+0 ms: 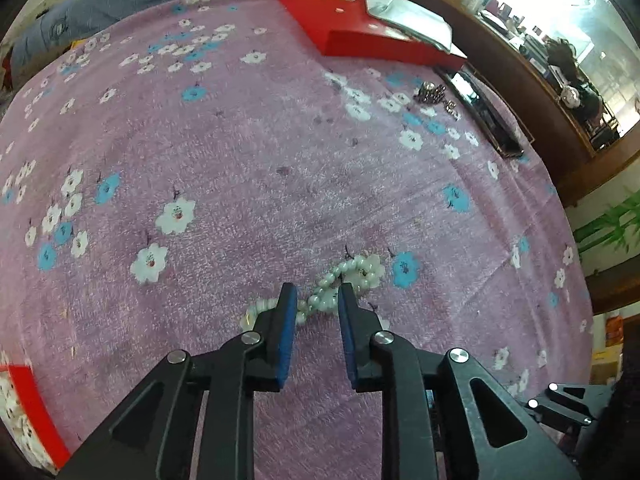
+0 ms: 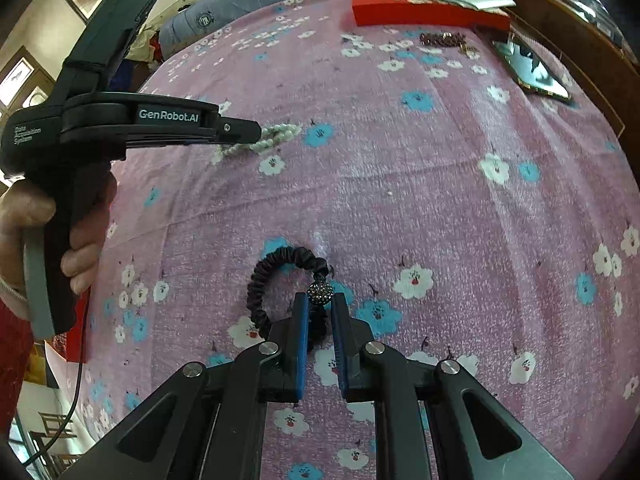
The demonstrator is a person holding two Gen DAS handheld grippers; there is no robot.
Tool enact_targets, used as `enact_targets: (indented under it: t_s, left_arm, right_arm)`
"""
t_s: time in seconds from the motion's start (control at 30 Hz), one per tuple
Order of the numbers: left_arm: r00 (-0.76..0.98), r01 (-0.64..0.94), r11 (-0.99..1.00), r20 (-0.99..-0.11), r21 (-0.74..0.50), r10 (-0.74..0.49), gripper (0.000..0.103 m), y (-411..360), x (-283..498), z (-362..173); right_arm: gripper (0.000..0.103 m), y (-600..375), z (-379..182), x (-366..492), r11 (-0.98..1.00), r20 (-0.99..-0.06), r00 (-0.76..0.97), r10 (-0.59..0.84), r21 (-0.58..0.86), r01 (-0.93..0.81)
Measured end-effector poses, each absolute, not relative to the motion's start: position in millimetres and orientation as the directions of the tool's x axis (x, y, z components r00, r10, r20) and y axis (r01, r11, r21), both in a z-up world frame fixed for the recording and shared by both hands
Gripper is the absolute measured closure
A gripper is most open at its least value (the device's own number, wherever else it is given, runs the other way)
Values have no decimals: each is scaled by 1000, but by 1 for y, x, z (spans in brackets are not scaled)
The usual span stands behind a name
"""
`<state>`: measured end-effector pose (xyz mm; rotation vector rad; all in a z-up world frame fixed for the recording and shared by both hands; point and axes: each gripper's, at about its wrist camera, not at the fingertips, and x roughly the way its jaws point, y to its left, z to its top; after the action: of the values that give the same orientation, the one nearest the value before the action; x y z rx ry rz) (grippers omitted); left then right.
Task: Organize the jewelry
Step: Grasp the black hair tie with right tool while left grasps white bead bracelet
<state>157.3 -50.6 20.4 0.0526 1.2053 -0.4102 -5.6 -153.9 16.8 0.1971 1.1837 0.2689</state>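
A white pearl strand (image 1: pixel 356 274) lies looped on the pink flowered cloth (image 1: pixel 248 152). My left gripper (image 1: pixel 318 292) points down over it, its blue pads a little apart. A stretch of pearls lies between the fingertips, and the pads do not press on it. In the right wrist view a hand holds that gripper (image 2: pixel 258 134) at the upper left, its tips at the pearl strand (image 2: pixel 280 136). My right gripper (image 2: pixel 318 300) is shut on a black ruffled hair tie (image 2: pixel 264 272). The tie's sparkling bead ball (image 2: pixel 320 294) sits at the fingertips.
A red box (image 1: pixel 360 36) under a silvery pouch (image 1: pixel 408 16) stands at the far edge of the cloth. Beside it lie dark metal beads (image 1: pixel 434 94) and a black-framed mirror (image 1: pixel 484 116). Another red box (image 1: pixel 32 408) shows at the near left. A wooden ledge runs along the right.
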Motion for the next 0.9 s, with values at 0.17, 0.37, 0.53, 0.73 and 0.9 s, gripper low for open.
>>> enact_targets:
  t_s: [0.17,0.37,0.53,0.73,0.9]
  left_arm:
    - [293,362,922,-922,-139,-255,79,-58,159,17]
    - [343,431,902,-923,-12,-176,74,-76,149,16]
    - [361,383,923,-925,29,-120,98,-74,150,16]
    - [349,295,954,-923,-55,-161,98,-49,135,27]
    - [387,264,959,-900,-102,-202,98,-25,99,56]
  right_arm:
    - [90,-155,17,-4,950,-882,353,313,290,-117]
    - [90,-151,19,2,954,-882,364,298,266,-137]
    - [91,-144,19,5,961,-886,374,274,233,-152]
    - [91,-149,23,8,952,-880,364,304,273,-136]
    - [91,-153,39,4,945,-858,398,326,307,-112]
